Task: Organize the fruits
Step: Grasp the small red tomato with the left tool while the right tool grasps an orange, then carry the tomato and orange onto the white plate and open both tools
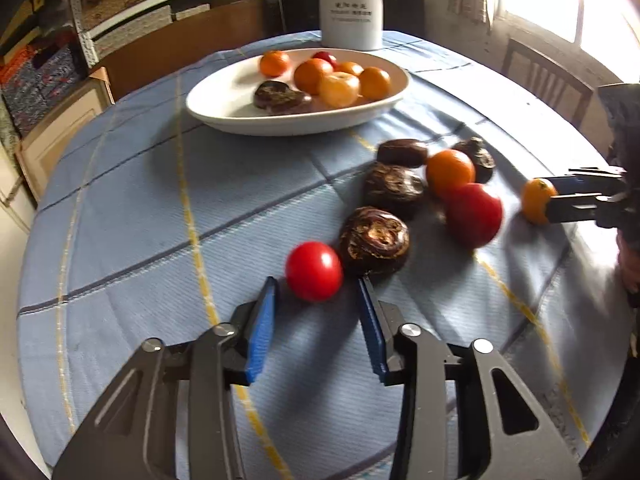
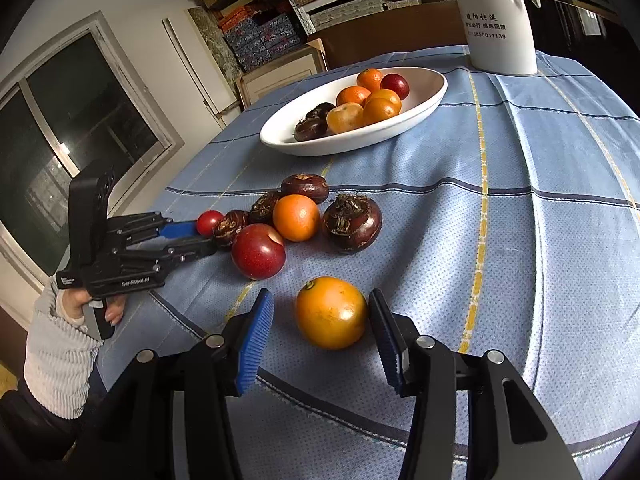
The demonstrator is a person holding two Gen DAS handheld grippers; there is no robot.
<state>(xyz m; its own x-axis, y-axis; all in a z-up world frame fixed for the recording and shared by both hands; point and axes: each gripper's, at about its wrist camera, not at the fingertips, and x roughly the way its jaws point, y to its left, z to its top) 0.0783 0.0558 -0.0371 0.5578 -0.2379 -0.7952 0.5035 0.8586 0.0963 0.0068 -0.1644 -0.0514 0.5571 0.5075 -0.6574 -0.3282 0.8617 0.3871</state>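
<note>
A white oval bowl (image 1: 224, 114) (image 2: 434, 92) holds several oranges, a red fruit and dark brown chestnuts. Loose fruit lies on the blue cloth: a small red tomato (image 1: 314, 271) (image 2: 209, 222), a red apple (image 1: 474, 215) (image 2: 258, 251), an orange (image 1: 450, 172) (image 2: 296, 217) and several dark water chestnuts (image 1: 374, 241) (image 2: 352, 222). My left gripper (image 1: 318, 286) (image 2: 204, 234) is open, its tips on either side of the tomato. My right gripper (image 2: 320, 300) (image 1: 554, 196) is open around a separate orange (image 2: 331, 313) (image 1: 536, 201) on the cloth.
A tall white bottle (image 1: 352, 4) (image 2: 500, 20) stands behind the bowl. The table is round with its edge near on all sides. A wooden chair (image 1: 544, 76) stands at the far right; shelves and boxes lie behind.
</note>
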